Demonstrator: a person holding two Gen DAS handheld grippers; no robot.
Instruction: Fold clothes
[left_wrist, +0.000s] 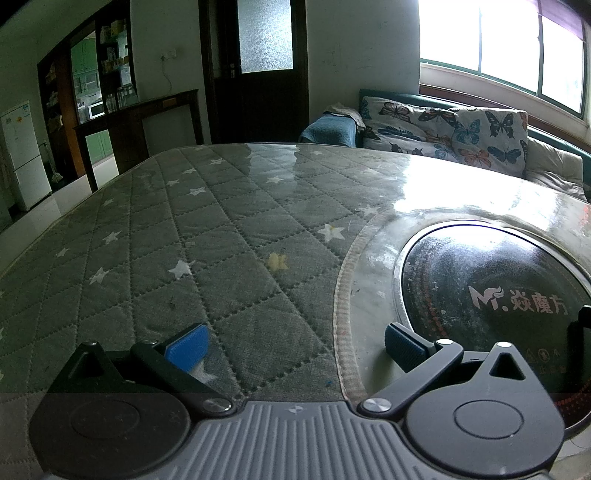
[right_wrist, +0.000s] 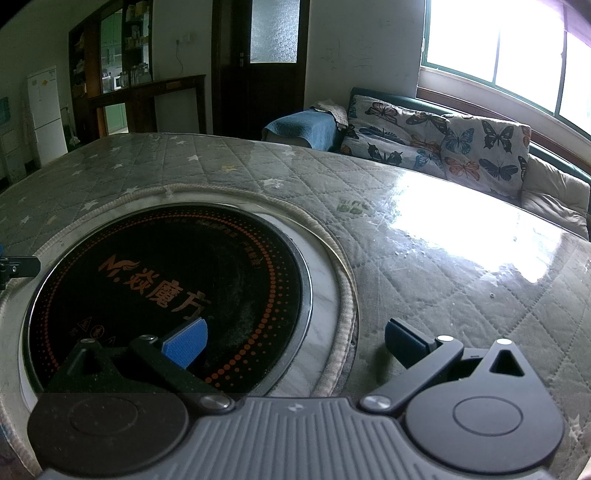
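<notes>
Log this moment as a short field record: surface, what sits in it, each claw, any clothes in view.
surface: quilted star-print table cover under a clear sheet
inset: round black cooktop in the table middle
left claw: open, empty, over the cover
right claw: open, empty, at the cooktop's edge
clothes: none on the table
background: butterfly cushions on a sofa

Right gripper (right_wrist: 295, 345) agape — over cooktop (right_wrist: 166, 288) rim.

Dim room; blown-out window (left_wrist: 498, 44) at right glares off tabletop (right_wrist: 461, 229); fisheye edges bent.
</notes>
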